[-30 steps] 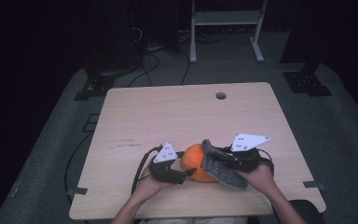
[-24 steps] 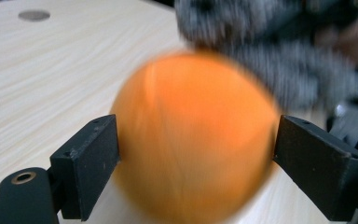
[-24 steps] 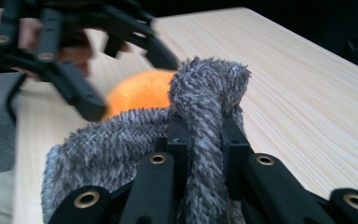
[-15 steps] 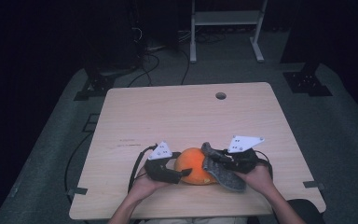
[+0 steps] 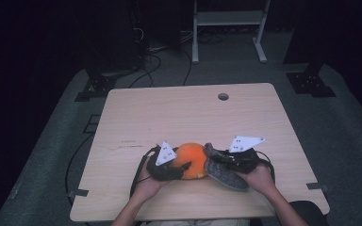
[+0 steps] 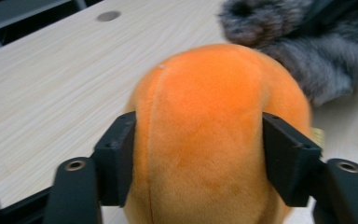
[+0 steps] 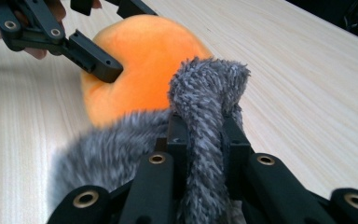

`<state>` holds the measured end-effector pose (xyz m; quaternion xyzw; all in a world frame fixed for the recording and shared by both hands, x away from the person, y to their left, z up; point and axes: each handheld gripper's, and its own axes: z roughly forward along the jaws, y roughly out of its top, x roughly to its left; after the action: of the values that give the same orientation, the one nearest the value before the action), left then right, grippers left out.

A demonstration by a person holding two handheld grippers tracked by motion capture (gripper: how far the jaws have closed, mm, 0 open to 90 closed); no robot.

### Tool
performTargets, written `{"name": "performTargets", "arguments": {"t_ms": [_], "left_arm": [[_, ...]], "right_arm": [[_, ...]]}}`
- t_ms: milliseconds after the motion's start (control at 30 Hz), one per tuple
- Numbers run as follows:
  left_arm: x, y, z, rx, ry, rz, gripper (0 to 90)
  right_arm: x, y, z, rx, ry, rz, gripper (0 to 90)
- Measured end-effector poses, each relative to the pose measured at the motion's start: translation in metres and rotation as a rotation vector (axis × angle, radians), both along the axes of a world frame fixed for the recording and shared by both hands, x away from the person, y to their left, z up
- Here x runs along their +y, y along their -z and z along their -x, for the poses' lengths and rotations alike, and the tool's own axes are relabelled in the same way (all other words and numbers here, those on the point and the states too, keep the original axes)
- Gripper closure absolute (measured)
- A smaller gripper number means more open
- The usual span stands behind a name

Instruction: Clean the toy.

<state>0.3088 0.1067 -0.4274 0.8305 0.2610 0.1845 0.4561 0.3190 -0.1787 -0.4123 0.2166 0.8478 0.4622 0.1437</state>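
An orange plush ball [image 5: 192, 160] lies near the table's front edge, with a grey furry piece [image 5: 226, 174] draped against its right side. My left gripper [image 5: 185, 167] comes at the ball from the left. In the left gripper view its jaws have just been closing, and the pads [image 6: 116, 158] now press both flanks of the ball [image 6: 214, 135]. My right gripper [image 5: 219, 157] is shut on a fold of the grey fur [image 7: 205, 88], which stands up between its fingers [image 7: 204, 135]. In the right gripper view, one left finger [image 7: 93, 59] dents the ball [image 7: 144, 65].
The pale wooden table [image 5: 179, 113] has a small cable hole [image 5: 223, 96] near its far edge. Beyond the table, a white metal stand [image 5: 226, 28] and cables [image 5: 160, 52] sit on the dark floor. A person's hands hold both grippers at the front edge.
The left gripper's jaws have drawn in onto the orange ball. Both hands stay about where they were, and the right gripper keeps its hold on the grey fur.
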Motion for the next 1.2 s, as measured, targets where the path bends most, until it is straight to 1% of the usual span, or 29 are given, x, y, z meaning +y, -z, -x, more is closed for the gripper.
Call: {"name": "performTargets", "arguments": {"t_ms": [33,67,100,133,167,233,267,300,333,367,400,433,467,500,533,567,600,633,667,700,733,767,800,833,933,1000,1033,1167,1200], "left_arm": [[0.002,0.002,-0.001,0.035,0.027,0.024,29.7],[0.002,0.002,-0.001,0.035,0.027,0.024,27.0],[0.003,0.003,-0.002,0.06,0.057,0.03,24.1],[0.003,0.004,-0.001,0.069,0.08,0.034,24.1],[0.006,0.001,-0.001,0.075,0.097,0.05,18.8],[0.008,-0.002,-0.004,0.088,0.075,0.104,13.5],[0.008,-0.002,-0.004,0.088,0.075,0.104,13.1],[0.01,-0.002,-0.006,0.098,0.069,0.121,15.5],[0.009,0.0,-0.006,0.096,0.061,0.111,15.5],[0.01,0.003,-0.006,0.091,0.051,0.077,23.0],[0.01,0.003,-0.006,0.091,0.051,0.077,24.9],[0.012,0.003,-0.007,0.098,0.05,0.077,26.4],[0.014,0.004,-0.007,0.107,0.043,0.071,26.4],[0.017,0.005,-0.009,0.118,0.038,0.07,27.1],[0.02,0.006,-0.01,0.133,0.036,0.083,27.0],[0.025,0.008,-0.012,0.152,0.038,0.112,26.2],[0.025,0.008,-0.012,0.152,0.038,0.112,24.7],[0.025,0.008,-0.013,0.161,0.037,0.121,23.3],[0.025,0.008,-0.013,0.161,0.037,0.121,23.3],[0.022,0.009,-0.012,0.156,0.039,0.115,23.8],[0.022,0.009,-0.012,0.156,0.039,0.115,24.4],[0.021,0.009,-0.012,0.152,0.036,0.109,24.4],[0.021,0.009,-0.012,0.153,0.033,0.107,24.7],[0.023,0.009,-0.013,0.162,0.029,0.111,25.1],[0.025,0.01,-0.013,0.165,0.025,0.121,25.4],[0.026,0.011,-0.013,0.164,0.036,0.122,25.4],[0.027,0.011,-0.013,0.163,0.044,0.121,25.4],[0.027,0.013,-0.013,0.168,0.051,0.128,25.6],[0.027,0.014,-0.014,0.174,0.045,0.138,25.6]], "right_arm": [[0.0,0.0,0.0,0.009,-0.002,-0.021,77.1],[0.0,0.0,0.0,0.009,-0.002,-0.021,77.1],[0.005,-0.003,0.003,0.001,-0.029,-0.055,77.0],[0.005,-0.003,0.003,0.001,-0.029,-0.055,77.0],[0.013,-0.003,0.004,-0.006,-0.066,-0.075,76.9],[0.021,0.001,0.005,-0.002,-0.091,-0.066,76.8],[0.021,0.001,0.005,-0.002,-0.091,-0.066,76.8],[0.023,0.004,0.005,0.0,-0.093,-0.067,76.8],[0.023,0.004,0.005,0.0,-0.093,-0.067,76.8],[0.02,0.004,0.003,-0.002,-0.064,-0.053,76.9],[0.02,0.004,0.003,-0.002,-0.064,-0.053,76.9],[0.014,0.009,-0.002,0.02,-0.027,-0.045,76.9],[0.014,0.009,-0.002,0.02,-0.027,-0.045,76.9],[0.01,0.012,-0.005,0.036,-0.004,-0.034,76.9],[0.005,0.018,-0.009,0.07,0.033,-0.016,76.9],[0.004,0.02,-0.009,0.075,0.033,-0.014,76.9],[0.004,0.02,-0.009,0.075,0.033,-0.014,76.9],[0.006,0.016,-0.006,0.074,0.021,-0.05,76.9],[0.006,0.016,-0.006,0.074,0.021,-0.05,76.9],[0.011,0.01,-0.002,0.061,-0.023,-0.106,76.8],[0.011,0.01,-0.002,0.061,-0.023,-0.106,76.8],[0.014,0.008,0.001,0.053,-0.046,-0.129,76.8],[0.017,0.006,0.003,0.047,-0.067,-0.133,76.6],[0.022,0.008,0.005,0.034,-0.075,-0.102,76.4],[0.019,0.012,0.001,0.058,-0.045,-0.094,76.4],[0.009,0.018,-0.005,0.081,0.023,-0.047,76.5],[0.006,0.02,-0.007,0.098,0.035,-0.048,76.4],[0.005,0.017,-0.004,0.095,0.021,-0.083,76.4],[0.007,0.014,-0.003,0.084,0.001,-0.111,76.3]]}}
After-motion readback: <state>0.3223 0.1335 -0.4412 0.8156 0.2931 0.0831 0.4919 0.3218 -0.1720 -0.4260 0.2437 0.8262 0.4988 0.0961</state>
